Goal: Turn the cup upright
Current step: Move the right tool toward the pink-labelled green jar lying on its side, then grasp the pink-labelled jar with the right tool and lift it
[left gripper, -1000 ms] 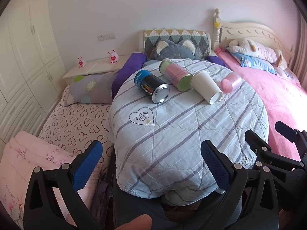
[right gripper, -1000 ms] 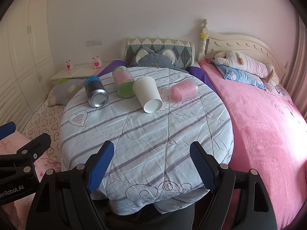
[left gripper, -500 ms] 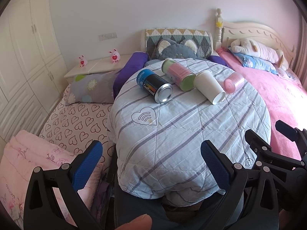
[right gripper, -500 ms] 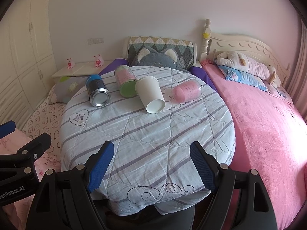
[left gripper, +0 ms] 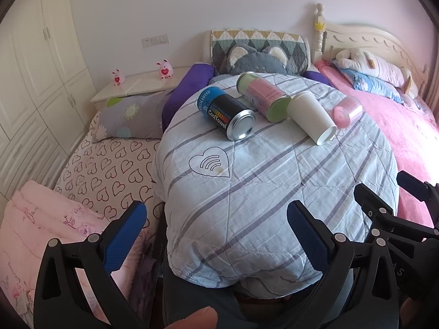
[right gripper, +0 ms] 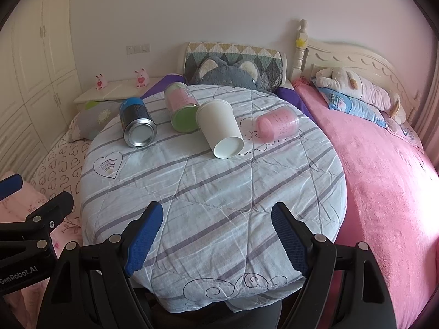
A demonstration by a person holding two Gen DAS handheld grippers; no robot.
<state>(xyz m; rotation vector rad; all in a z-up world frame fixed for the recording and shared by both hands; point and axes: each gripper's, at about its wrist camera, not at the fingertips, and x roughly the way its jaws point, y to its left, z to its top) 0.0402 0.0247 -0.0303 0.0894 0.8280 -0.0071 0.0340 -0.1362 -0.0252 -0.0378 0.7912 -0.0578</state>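
A white paper cup (right gripper: pixel 219 128) lies on its side on the round table with the striped cloth (right gripper: pixel 208 197), its base toward me; it also shows in the left wrist view (left gripper: pixel 311 116). A small pink cup (right gripper: pixel 277 123) lies on its side to its right, and shows in the left wrist view (left gripper: pixel 347 109). My right gripper (right gripper: pixel 216 235) is open and empty over the table's near edge. My left gripper (left gripper: pixel 216 233) is open and empty at the near left edge. Both are well short of the cups.
A black and blue can (right gripper: pixel 135 124) and a pink jar with a green lid (right gripper: pixel 182 108) lie on their sides left of the white cup. A pink bed (right gripper: pixel 384 178) is to the right, a heart-pattern mattress (left gripper: pixel 109 170) to the left, pillows behind.
Both grippers have moved slightly forward and to the left; the table and the cups sit a little nearer and further right in view. Nothing on the table has moved.
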